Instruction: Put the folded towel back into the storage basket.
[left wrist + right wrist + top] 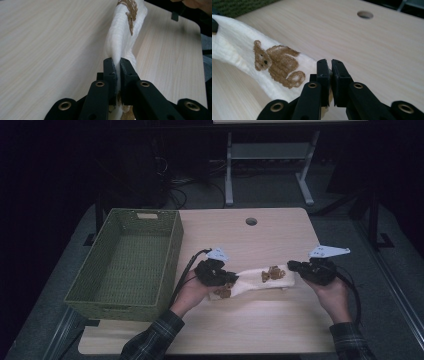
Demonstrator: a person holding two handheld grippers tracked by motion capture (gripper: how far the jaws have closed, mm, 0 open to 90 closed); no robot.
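Note:
A white cloth (260, 277) printed with brown teddy bears is stretched between my two grippers just above the light wooden table (240, 235). My left gripper (231, 279) is shut on the cloth's left end; in the left gripper view the white cloth (125, 32) rises out of the closed jaws of the left gripper (118, 65). My right gripper (292, 266) is shut on the right end. In the right gripper view the cloth (249, 60) with a bear print (278, 66) runs off to the left from the right gripper (328, 65).
A green woven basket (172, 255) stands at the table's left side, with nothing visible inside it. A round cable hole (251, 221) lies near the table's far edge. A metal desk frame (270, 165) stands on the dark floor beyond.

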